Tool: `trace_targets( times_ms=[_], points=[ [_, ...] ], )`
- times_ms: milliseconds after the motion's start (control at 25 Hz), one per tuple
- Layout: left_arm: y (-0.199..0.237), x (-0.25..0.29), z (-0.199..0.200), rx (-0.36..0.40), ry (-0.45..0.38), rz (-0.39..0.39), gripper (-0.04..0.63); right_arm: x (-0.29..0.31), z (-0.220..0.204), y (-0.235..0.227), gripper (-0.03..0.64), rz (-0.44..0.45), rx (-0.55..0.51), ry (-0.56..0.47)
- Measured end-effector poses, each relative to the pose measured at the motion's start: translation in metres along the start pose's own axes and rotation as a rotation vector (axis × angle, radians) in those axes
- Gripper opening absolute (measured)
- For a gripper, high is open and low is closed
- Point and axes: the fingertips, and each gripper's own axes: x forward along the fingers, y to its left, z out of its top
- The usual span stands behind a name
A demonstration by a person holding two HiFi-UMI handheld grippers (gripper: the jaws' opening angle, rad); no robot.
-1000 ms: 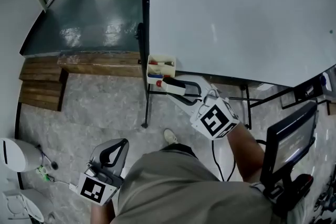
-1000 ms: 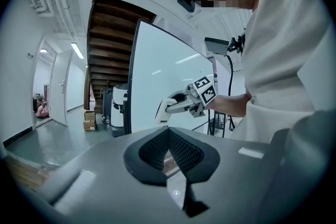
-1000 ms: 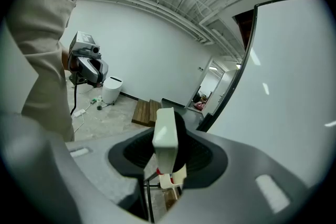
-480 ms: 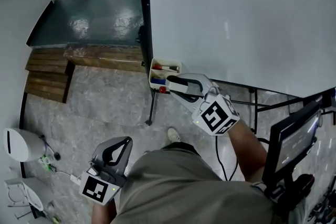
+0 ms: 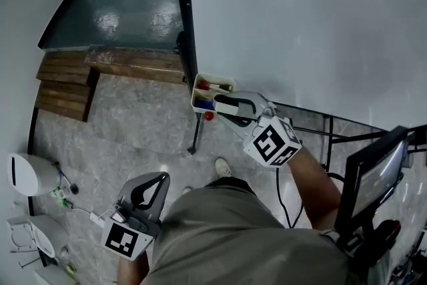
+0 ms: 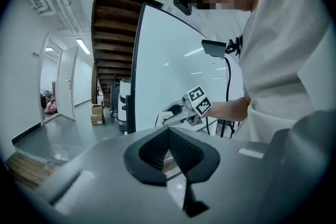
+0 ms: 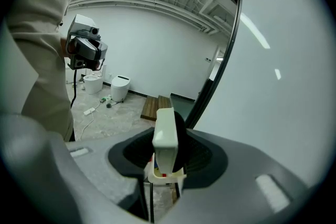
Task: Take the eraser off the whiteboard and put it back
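Mid-frame, the white tray [image 5: 195,95] holds red and blue markers [image 5: 215,85]. The right tool [image 5: 219,103], fairly wide, clamps the eraser [image 7: 165,134] near it. The left tool [image 5: 157,179] is clenched and empty.

No readable text showing; cubes on left gripper [image 5: 162,178] and right gripper [image 5: 223,108] are carrying only square marker patterns.

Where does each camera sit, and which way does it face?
Head view: on the person's head, facing steeply down at floor, whiteboard and marker tray; torso, left gripper, right gripper show.
Left gripper view: on the left gripper, facing the whiteboard; own jaws, shirt, forearm show.
Right gripper view: on the right gripper, facing along the whiteboard; own jaws grip the eraser.
Shared: head and left gripper views both show the right gripper.
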Motion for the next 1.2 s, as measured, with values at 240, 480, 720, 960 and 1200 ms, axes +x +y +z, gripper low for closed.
trace_targets(
  times_ms=[240, 480, 720, 960, 1200],
  points=[
    [0.007, 0.011, -0.003, -0.004, 0.013, 0.008, 0.006, 0.019, -0.02, 0.0, 0.152, 0.034, 0.024, 0.014],
    [0.01, 0.017, -0.005, -0.01, 0.028, 0.012, 0.006, 0.031, -0.033, 0.002, 0.152, 0.054, 0.031, 0.026],
    [0.012, 0.024, -0.005, -0.015, 0.04, 0.016, 0.006, 0.04, -0.043, 0.003, 0.152, 0.081, 0.045, 0.03],
    [0.018, 0.029, -0.01, -0.019, 0.057, 0.029, 0.006, 0.054, -0.058, 0.007, 0.152, 0.105, 0.056, 0.039],
    [0.017, 0.023, -0.007, -0.024, 0.061, 0.042, 0.006, 0.056, -0.063, 0.012, 0.152, 0.117, 0.064, 0.047]
  ],
)
